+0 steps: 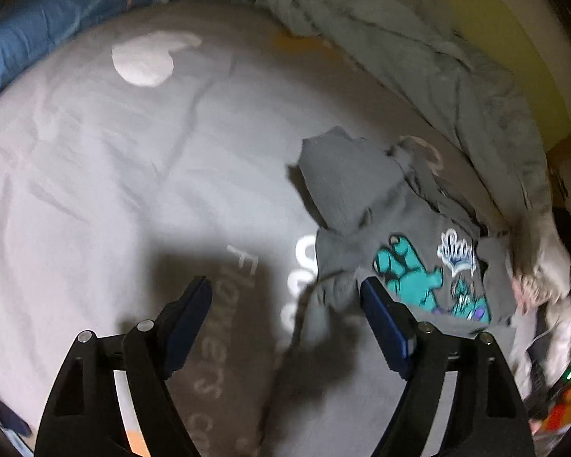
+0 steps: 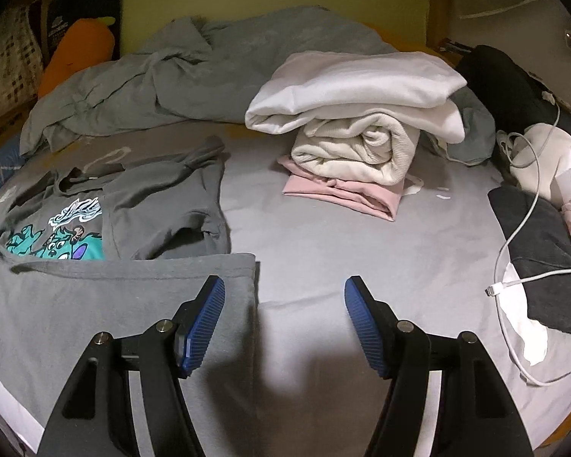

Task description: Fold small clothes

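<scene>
Grey graphic hoodie (image 2: pixel 133 205) lies partly folded at left of the right wrist frame on the grey bedsheet (image 2: pixel 323 236); left gripper (image 1: pixel 285 297) and right gripper (image 2: pixel 283 293) both gape empty.

I count two hand-held grippers, left (image 1: pixel 285 297) and right (image 2: pixel 284 297); one grey shirt (image 2: pixel 160 205), three stacked folded clothes (image 2: pixel 358 114) ahead, one cable (image 2: pixel 514 266).
</scene>
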